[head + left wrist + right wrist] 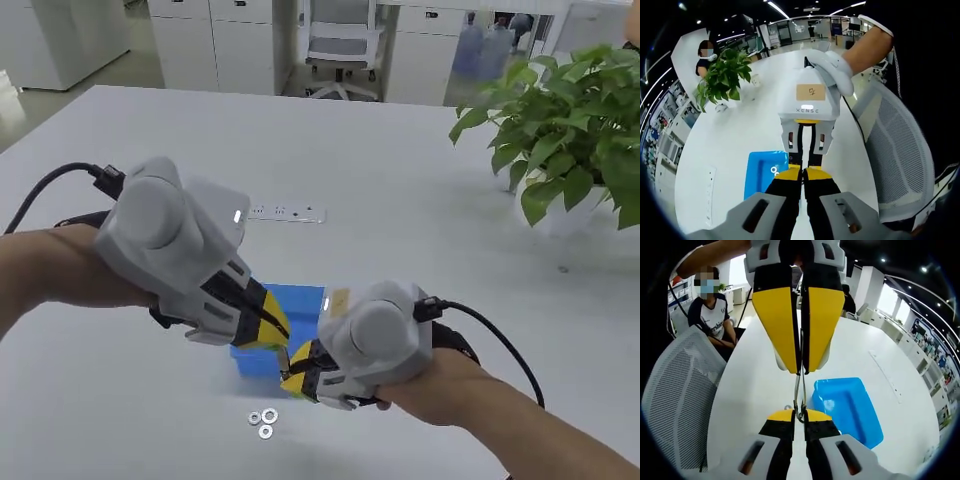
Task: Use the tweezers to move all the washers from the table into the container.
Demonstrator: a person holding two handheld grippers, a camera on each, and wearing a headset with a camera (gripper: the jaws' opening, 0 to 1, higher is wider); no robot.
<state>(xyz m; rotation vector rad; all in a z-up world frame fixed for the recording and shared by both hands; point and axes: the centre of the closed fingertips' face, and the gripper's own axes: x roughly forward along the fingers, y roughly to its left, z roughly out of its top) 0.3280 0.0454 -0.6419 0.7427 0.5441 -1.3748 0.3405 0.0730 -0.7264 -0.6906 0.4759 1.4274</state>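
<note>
Metal washers (264, 420), three (loose); left hand-held gripper (801, 371), right hand-held gripper (800, 416) pinch one tweezers (800, 392).

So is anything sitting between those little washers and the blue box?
Nothing visible: the washers lie on bare table beside the blue container. The left gripper and right gripper hold the tweezers between them.

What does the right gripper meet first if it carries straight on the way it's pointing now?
The left gripper: its yellow jaws face the right gripper head-on, with the tweezers spanning the short gap between them. The blue container lies off to the side, probably out of that line.
</note>
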